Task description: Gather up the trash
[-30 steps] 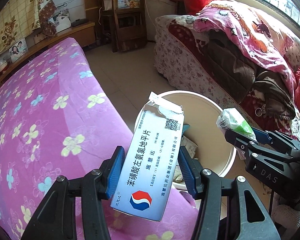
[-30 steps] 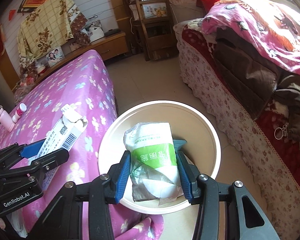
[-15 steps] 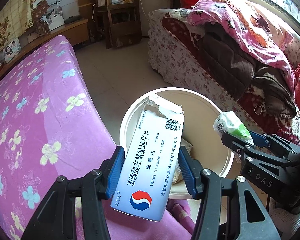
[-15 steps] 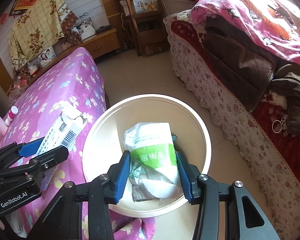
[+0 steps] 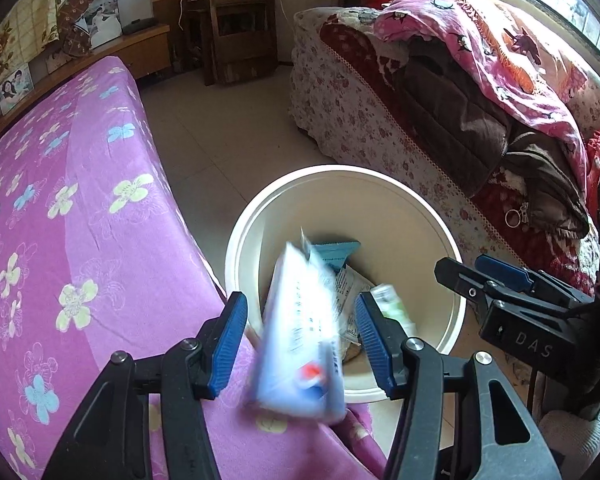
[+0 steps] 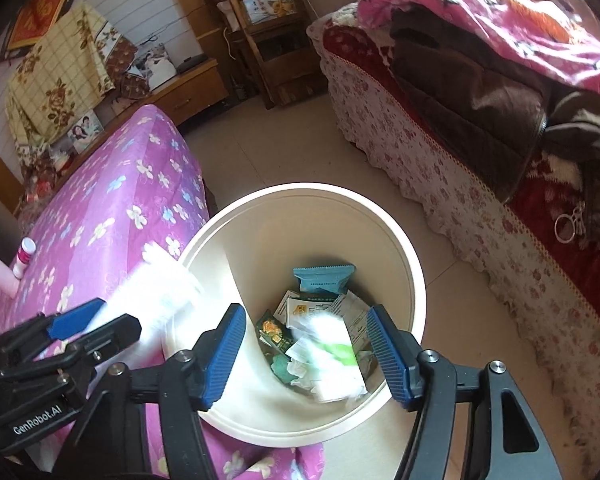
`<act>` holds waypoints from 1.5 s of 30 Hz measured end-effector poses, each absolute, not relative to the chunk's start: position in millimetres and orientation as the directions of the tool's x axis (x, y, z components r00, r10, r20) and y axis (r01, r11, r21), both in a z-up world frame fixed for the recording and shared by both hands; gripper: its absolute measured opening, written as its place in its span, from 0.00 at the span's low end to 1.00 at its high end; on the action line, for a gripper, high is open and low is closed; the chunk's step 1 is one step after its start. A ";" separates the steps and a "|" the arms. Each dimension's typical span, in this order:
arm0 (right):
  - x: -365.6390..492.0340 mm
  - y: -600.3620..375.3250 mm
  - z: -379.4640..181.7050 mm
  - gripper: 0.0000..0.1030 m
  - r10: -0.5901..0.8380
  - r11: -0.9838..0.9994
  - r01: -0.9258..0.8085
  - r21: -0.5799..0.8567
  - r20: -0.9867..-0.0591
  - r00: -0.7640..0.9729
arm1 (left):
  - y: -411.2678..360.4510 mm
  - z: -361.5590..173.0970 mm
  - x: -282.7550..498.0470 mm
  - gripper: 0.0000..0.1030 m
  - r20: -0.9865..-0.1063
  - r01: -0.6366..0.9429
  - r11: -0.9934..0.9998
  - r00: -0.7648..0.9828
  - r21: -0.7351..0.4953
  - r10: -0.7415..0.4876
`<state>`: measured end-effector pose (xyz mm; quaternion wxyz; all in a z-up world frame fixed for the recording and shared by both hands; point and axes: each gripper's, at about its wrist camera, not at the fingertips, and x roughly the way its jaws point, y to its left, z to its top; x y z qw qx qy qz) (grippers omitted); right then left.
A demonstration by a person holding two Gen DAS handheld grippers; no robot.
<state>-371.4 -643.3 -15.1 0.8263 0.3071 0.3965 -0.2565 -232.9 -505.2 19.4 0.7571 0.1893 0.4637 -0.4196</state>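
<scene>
Pointing steeply down over a cream bin (image 5: 456, 276), both tools hover side by side beside a purple flowered bed (image 5: 60, 208).

Left tool (image 5: 300, 344) — jaws spread, having just eased apart; a white-and-blue medicine box (image 5: 300, 344) sits between the blue pads, motion-blurred, clear of both pads, its upper end over the bin's near rim.

Right tool (image 6: 306, 354) — jaws released, having just opened wide; a white-and-green plastic packet (image 6: 328, 356), blurred, lies in the gap without touching either pad, above the litter in the bin.

Right wrist view only: the bin floor with a teal wrapper (image 6: 324, 278), printed sachets and crumpled paper; two small pink bottles (image 6: 8, 268) on the bed at far left; the left tool seen from the side, the box a pale smear across the bin's rim.

Left wrist view only: the right tool (image 5: 496, 280) from the side, with a window above a sofa (image 5: 360, 128) heaped with blankets.

Hard to make out: the box's print, the sachets' lettering. The hands on both tools are cut off.
</scene>
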 end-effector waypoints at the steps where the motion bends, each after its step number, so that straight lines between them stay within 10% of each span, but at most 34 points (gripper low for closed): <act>1: -371.5 -643.0 -15.6 0.65 -0.179 0.679 0.668 0.305 -0.814 0.553 | -505.1 18.8 -233.2 0.59 -0.862 0.811 0.576 0.219 -0.099 -0.457; 45: -417.8 -518.8 130.5 0.76 -0.491 0.697 0.703 0.143 -0.619 0.613 | -363.6 155.9 -282.5 0.62 -0.557 0.725 0.688 0.582 0.028 -0.592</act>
